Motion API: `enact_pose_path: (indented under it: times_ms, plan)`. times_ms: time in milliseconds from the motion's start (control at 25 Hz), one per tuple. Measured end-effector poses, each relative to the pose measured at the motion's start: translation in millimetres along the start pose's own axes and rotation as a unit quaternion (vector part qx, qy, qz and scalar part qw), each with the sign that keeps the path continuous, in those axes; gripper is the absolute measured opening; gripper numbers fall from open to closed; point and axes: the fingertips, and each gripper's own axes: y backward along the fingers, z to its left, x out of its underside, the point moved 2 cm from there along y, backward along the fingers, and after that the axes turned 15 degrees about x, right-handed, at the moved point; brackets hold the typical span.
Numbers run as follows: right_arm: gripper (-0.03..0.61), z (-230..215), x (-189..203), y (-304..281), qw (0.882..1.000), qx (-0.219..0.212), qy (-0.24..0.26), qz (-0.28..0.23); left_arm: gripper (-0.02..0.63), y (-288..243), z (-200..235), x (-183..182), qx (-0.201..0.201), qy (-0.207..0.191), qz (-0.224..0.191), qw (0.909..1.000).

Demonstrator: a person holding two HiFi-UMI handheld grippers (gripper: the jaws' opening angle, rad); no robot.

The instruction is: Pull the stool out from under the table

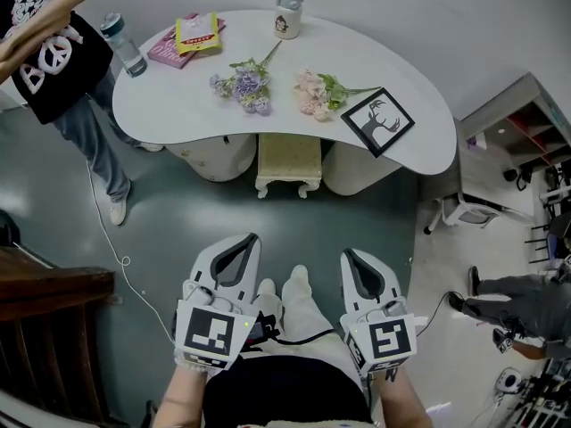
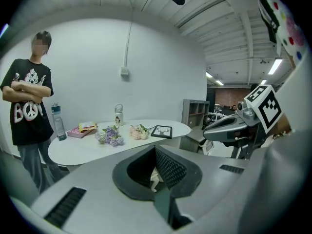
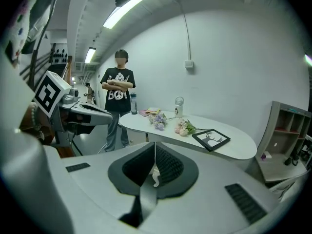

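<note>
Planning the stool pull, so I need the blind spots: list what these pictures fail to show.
- Stool: in the head view its rear half and back legs are hidden under the table top.
- Floor beneath the table: in their own views, blocked by the left gripper and right gripper bodies.
- Yellow packet: its print is too small to read in any view.
- Bystander: cut off by the head view's upper left edge.
</note>
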Motion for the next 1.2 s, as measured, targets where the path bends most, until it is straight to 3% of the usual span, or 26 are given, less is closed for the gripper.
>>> enact_pose_path:
  times_ms: [640, 1200]
  plan:
    - [0.035, -10.0, 50.7, -69.3, 0.998, -0.057, 0.010, 0.038, 0.015, -51.6, 29.0, 41.9, -0.010, 0.010, 0.014, 0.9998]
    - [0.035, -16.1, 141.9, -154.0, 0.993, -0.079, 0.015, 0.091, 0.015, -112.1, 67.9, 134.7, -0.029, 0.046, 0.031, 0.9980]
